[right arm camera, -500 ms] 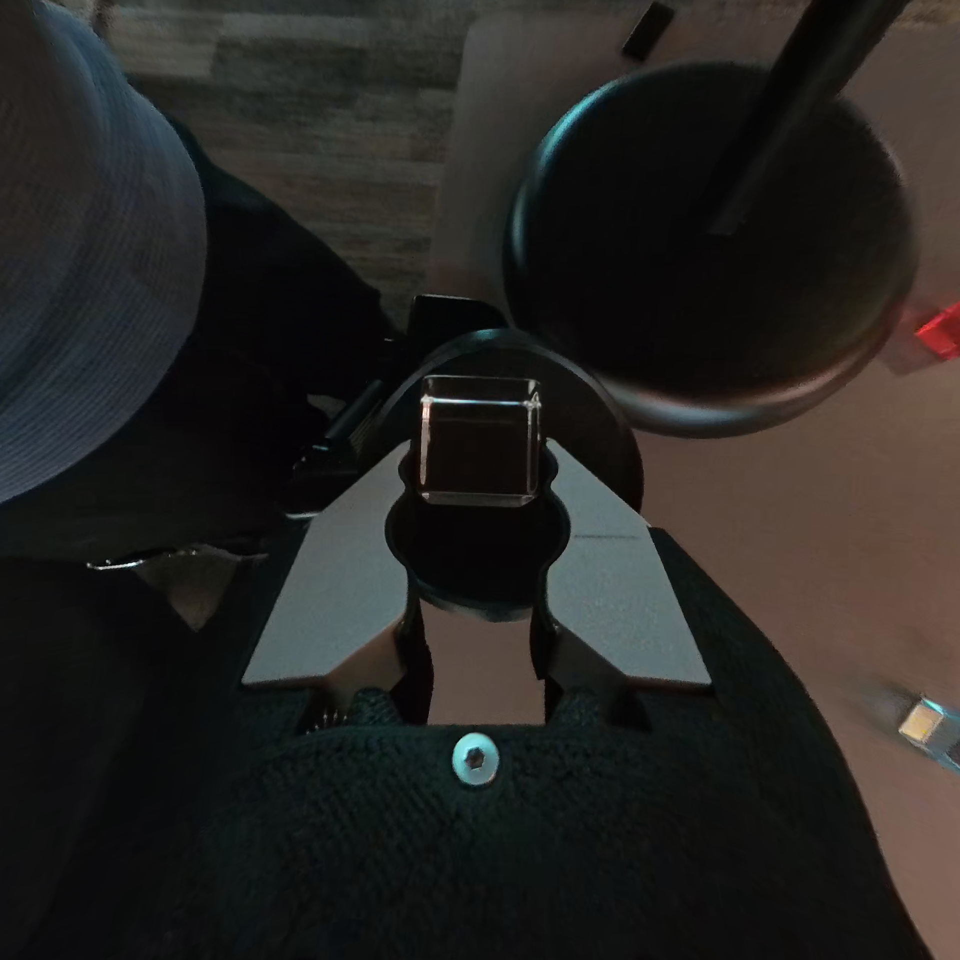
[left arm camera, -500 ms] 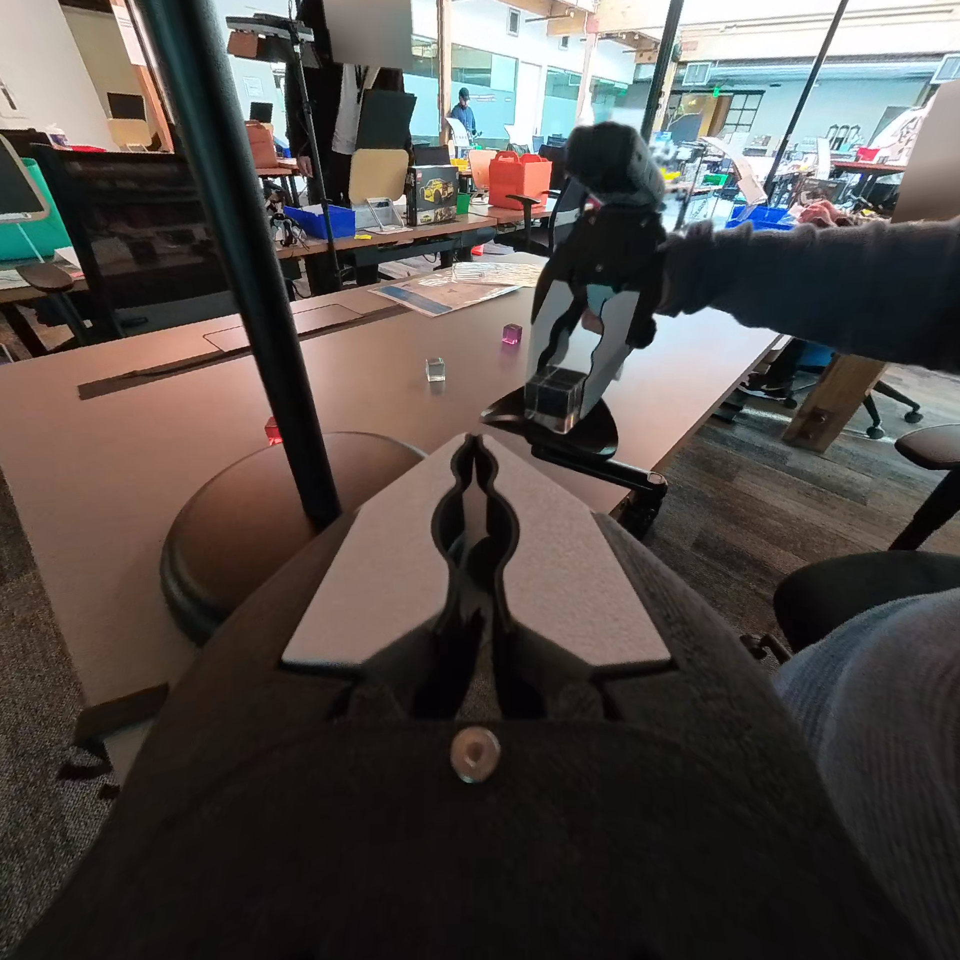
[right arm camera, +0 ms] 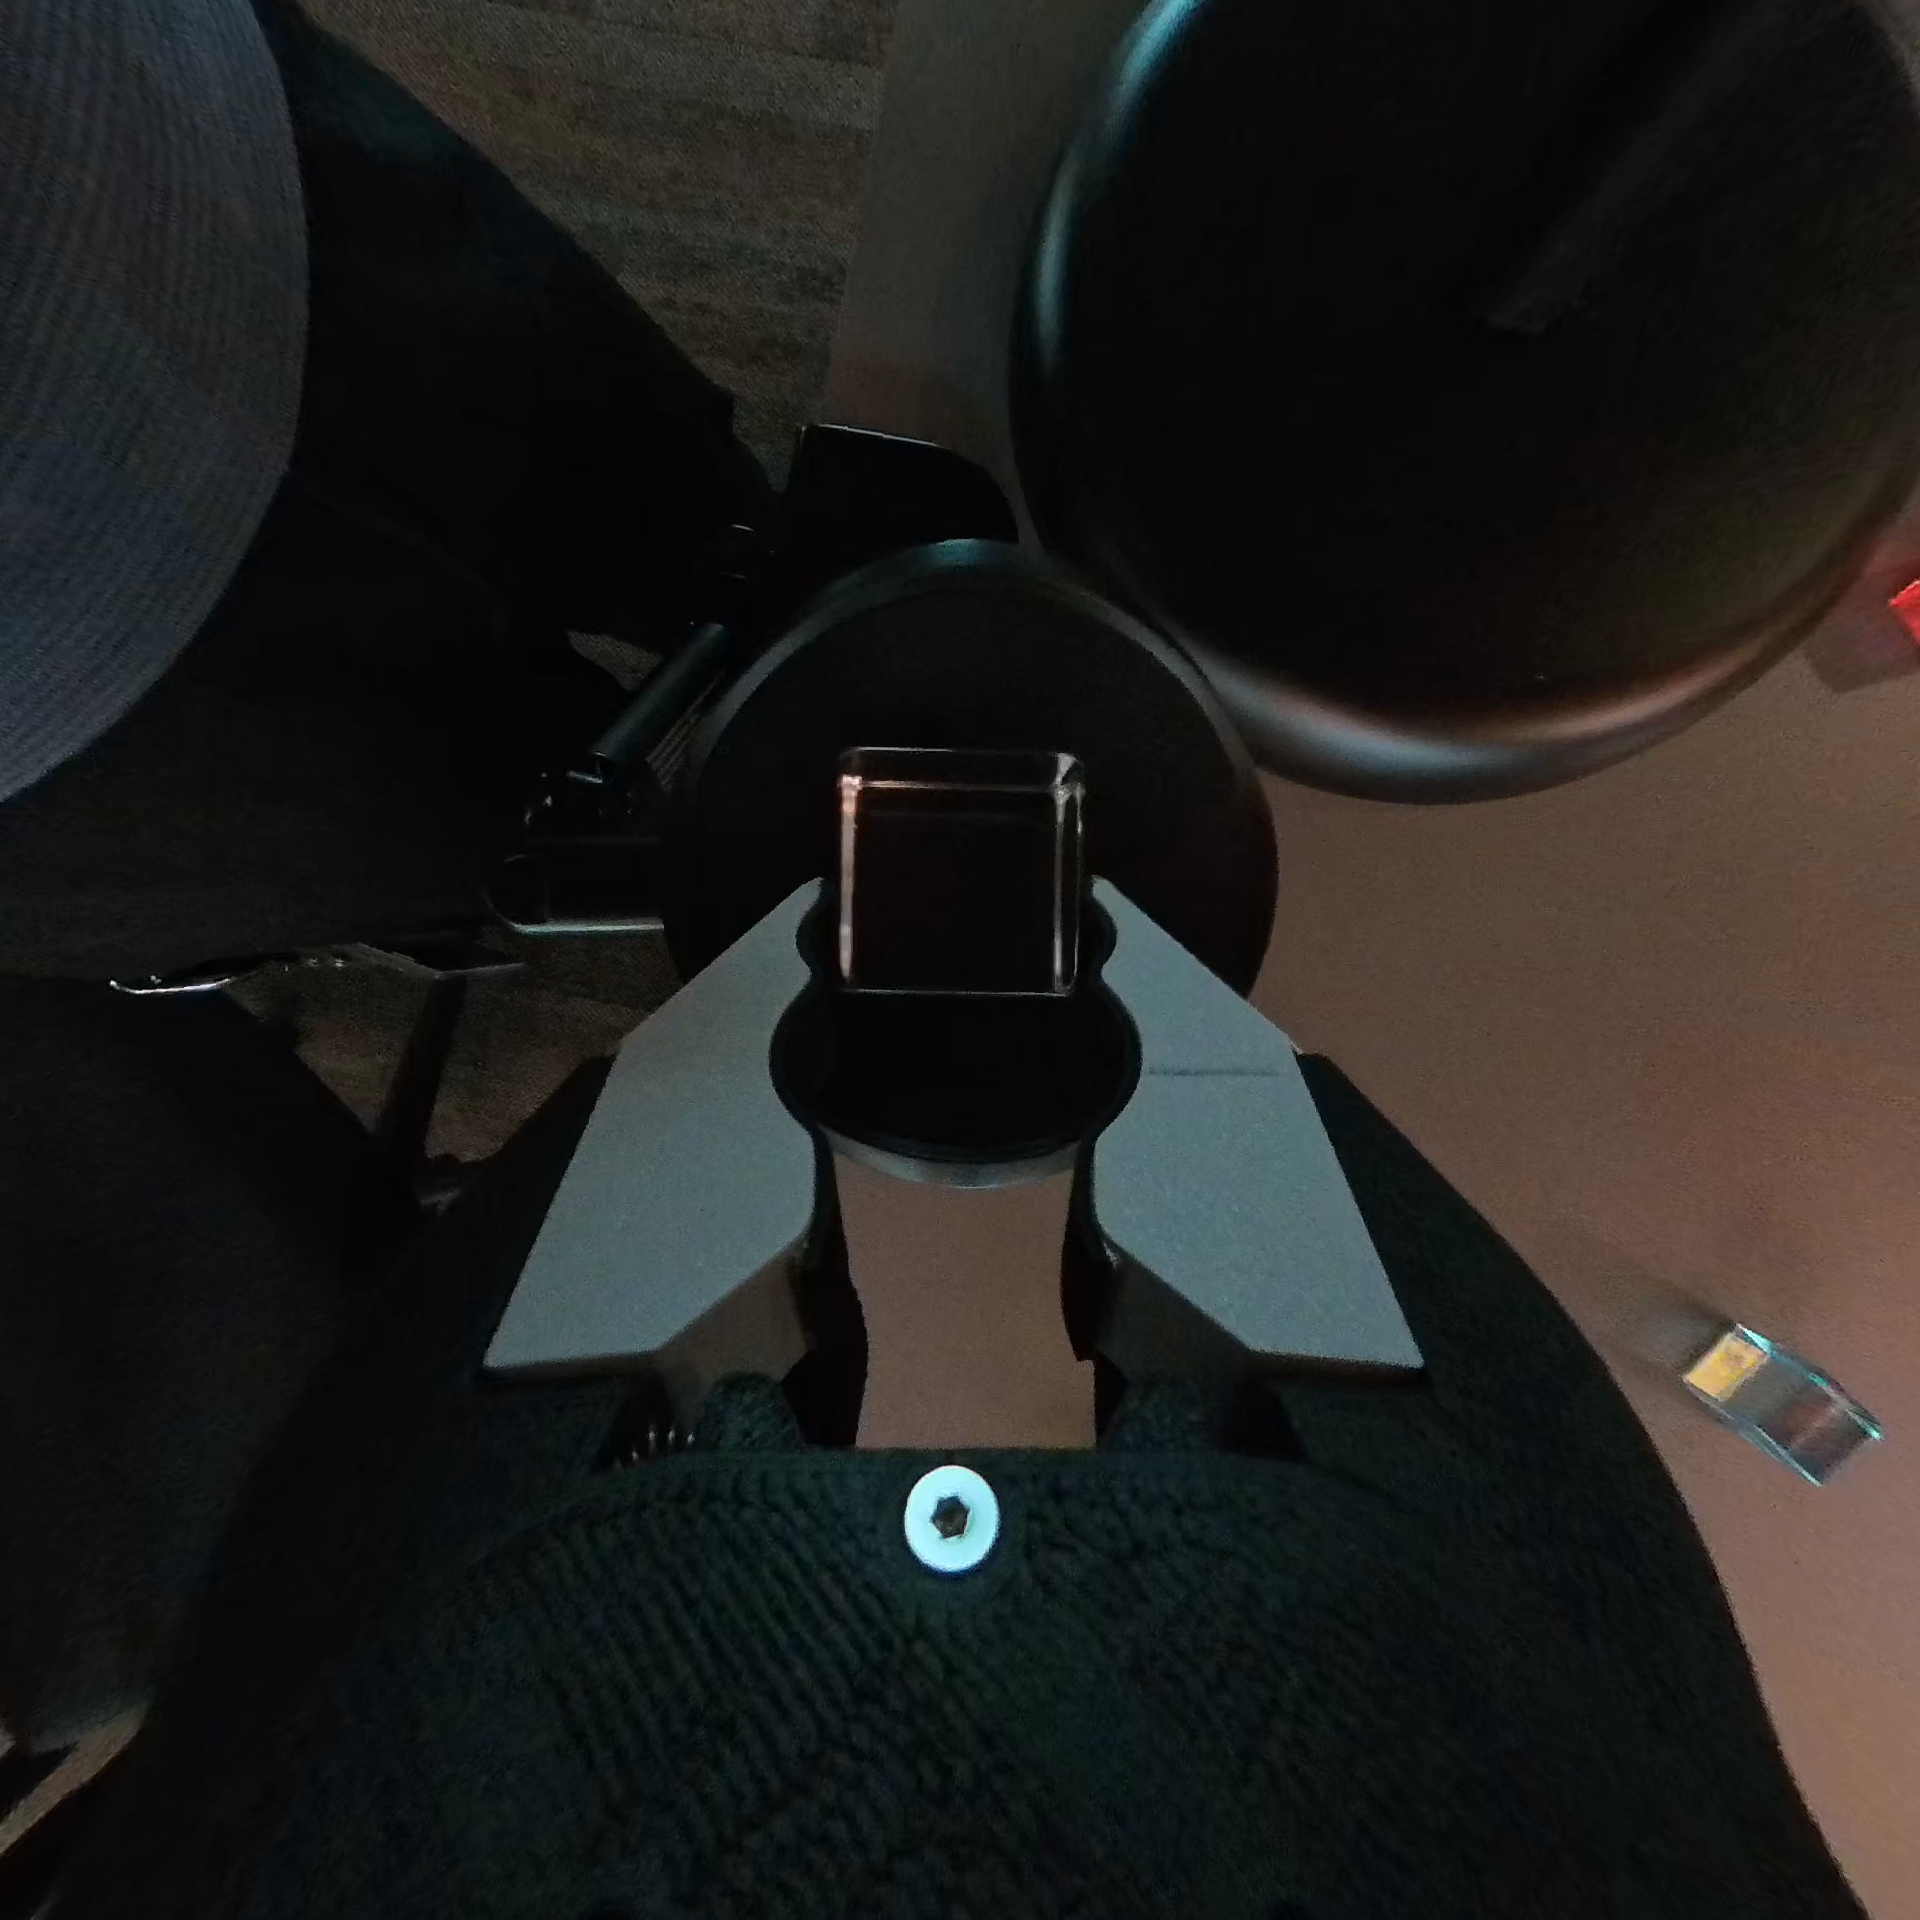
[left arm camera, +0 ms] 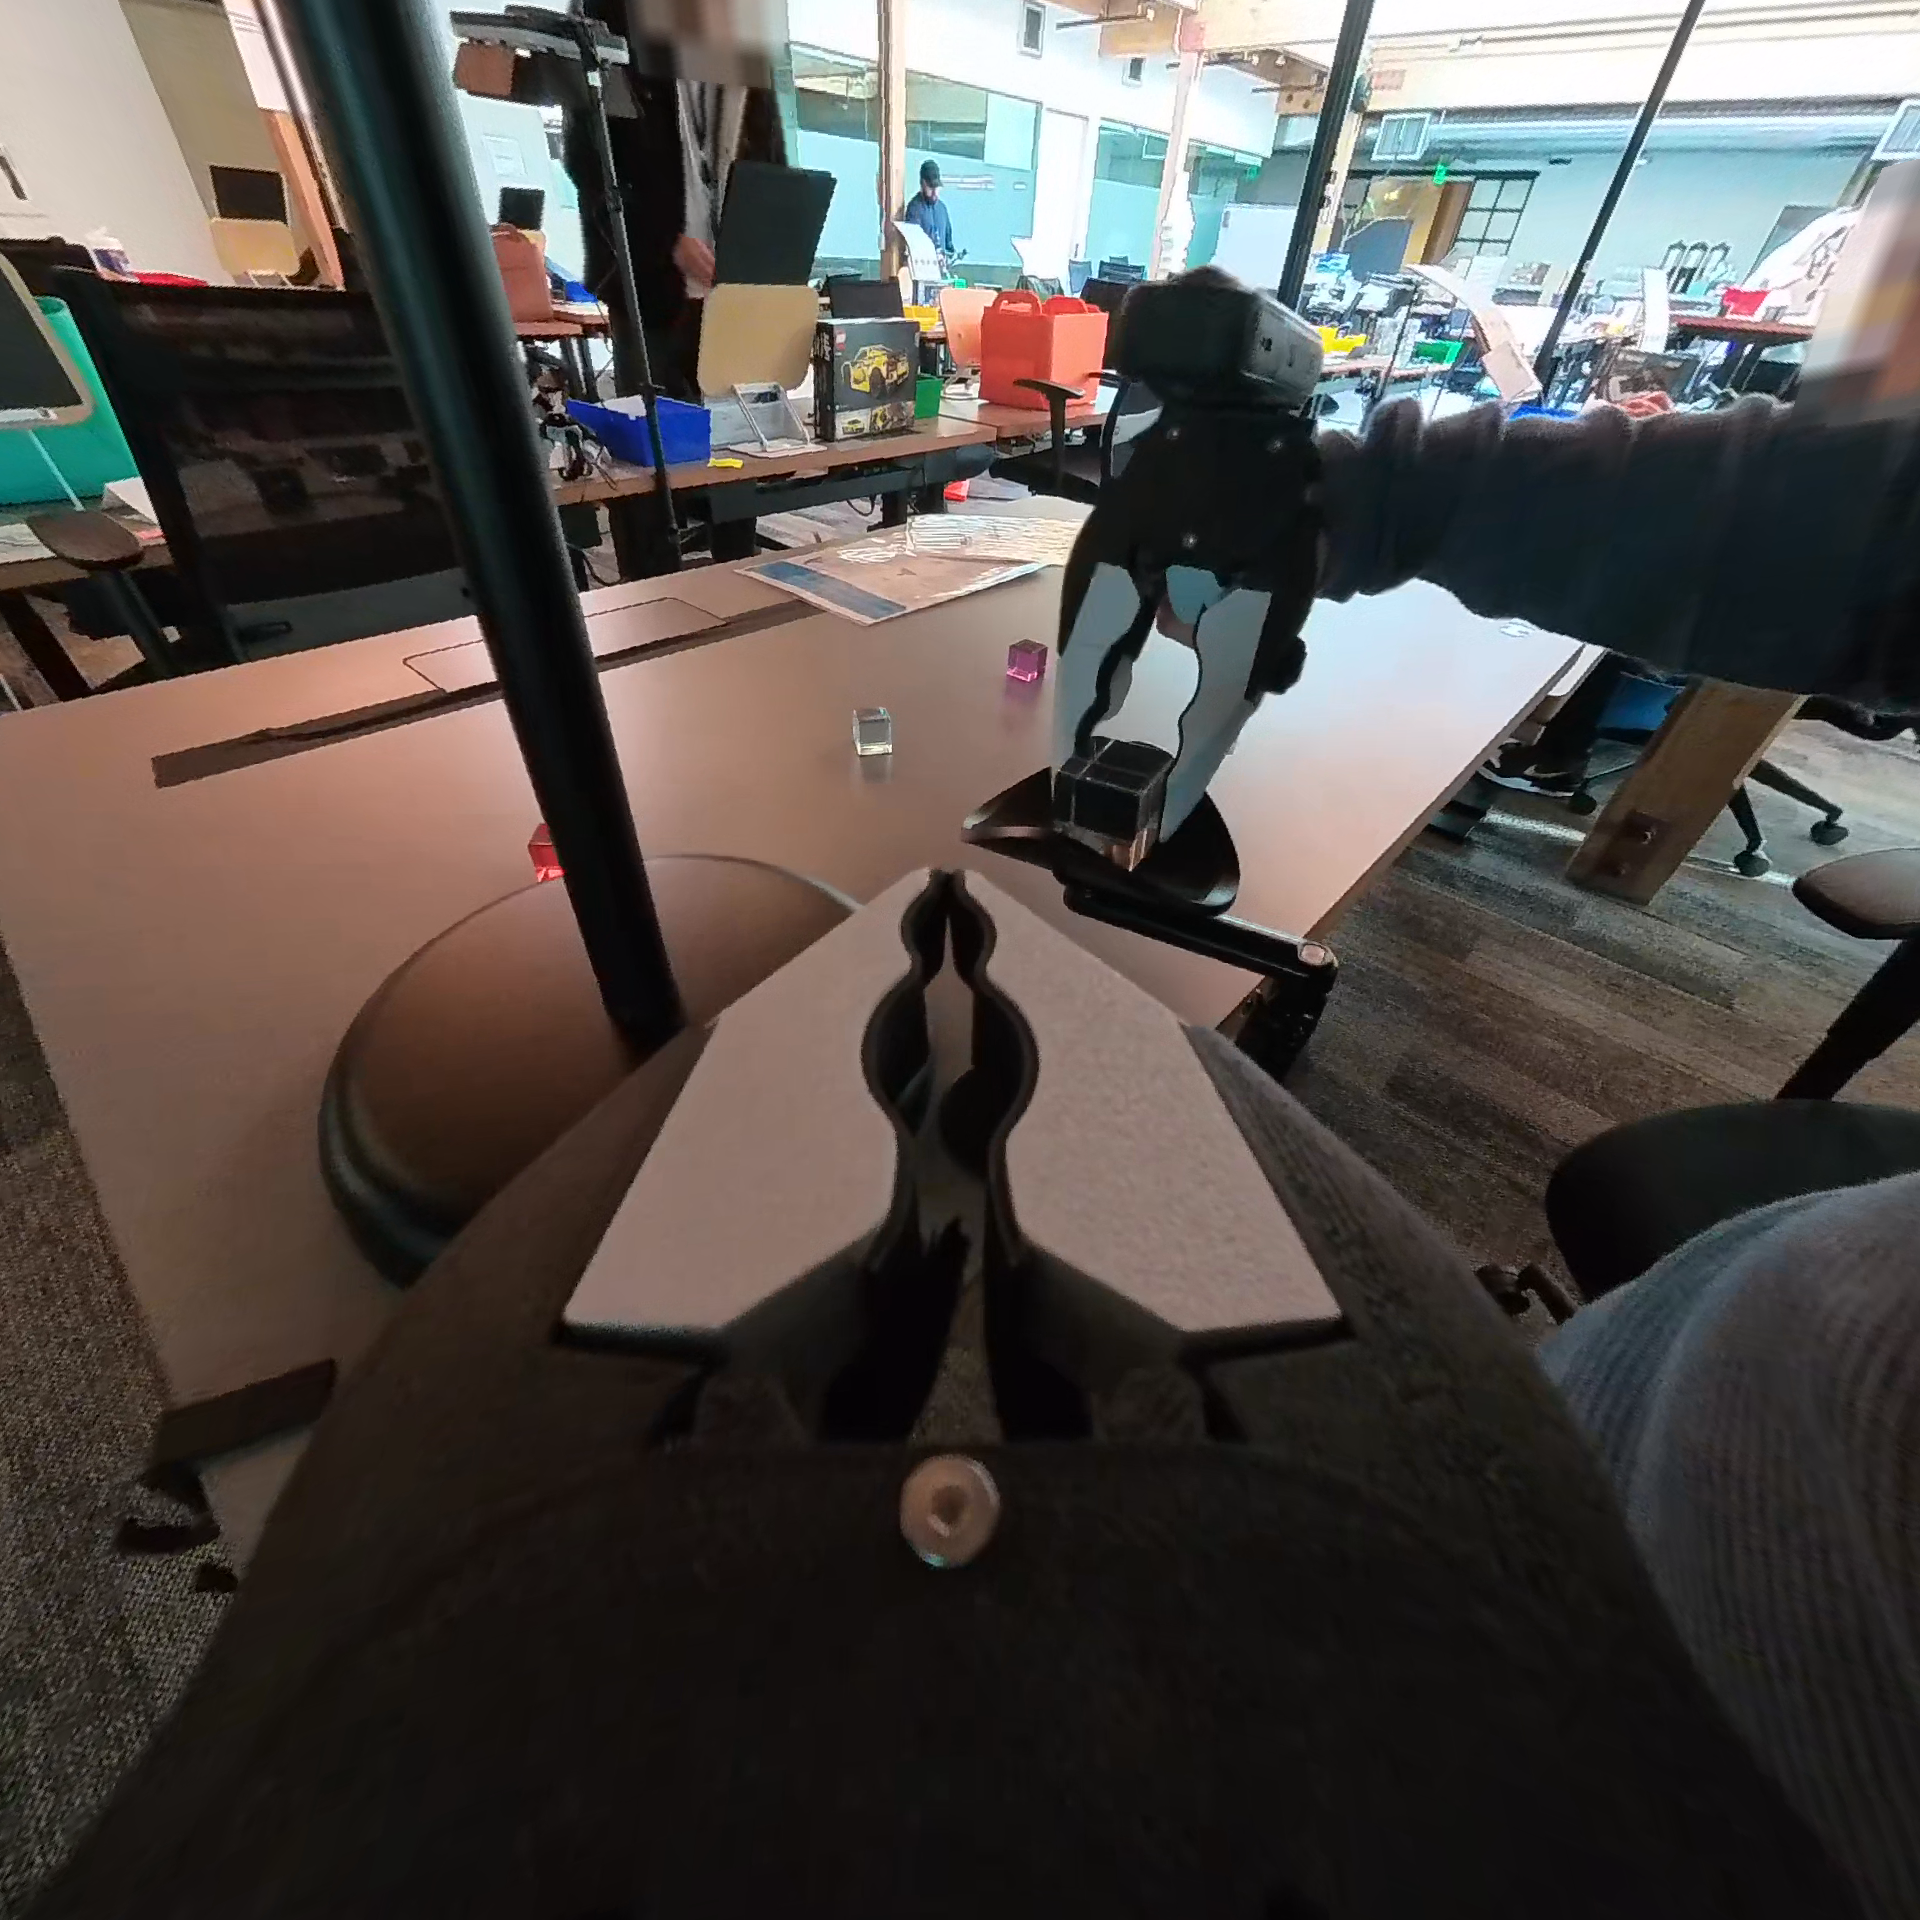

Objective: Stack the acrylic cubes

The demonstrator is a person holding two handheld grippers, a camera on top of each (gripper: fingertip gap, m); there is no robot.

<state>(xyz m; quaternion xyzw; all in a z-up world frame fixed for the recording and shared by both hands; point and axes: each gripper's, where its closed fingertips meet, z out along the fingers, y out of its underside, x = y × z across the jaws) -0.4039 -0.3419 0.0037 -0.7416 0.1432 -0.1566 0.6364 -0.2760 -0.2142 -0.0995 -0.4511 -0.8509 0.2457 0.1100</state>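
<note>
looking from the left wrist view, the left hand-held gripper [left arm camera: 951, 894] is pressed together with nothing in it, low by the round pole base [left arm camera: 520, 1039] on the desk [left arm camera: 260, 831]. farther off, the right hand-held gripper [left arm camera: 1127, 795] pinches a see-through cube [left arm camera: 1107, 805] just over a small black round plate [left arm camera: 1195, 857] at the desk edge. a clear cube [left arm camera: 873, 730], a pink cube [left arm camera: 1024, 660] and a red cube [left arm camera: 543, 852] sit apart on the desk.

from the right wrist view, both fingers [right arm camera: 1164, 997] press the cube's [right arm camera: 961, 873] sides at its back part only. the cube looks smooth, so it could slip, or roll off the plate [right arm camera: 1195, 831] to the floor.
</note>
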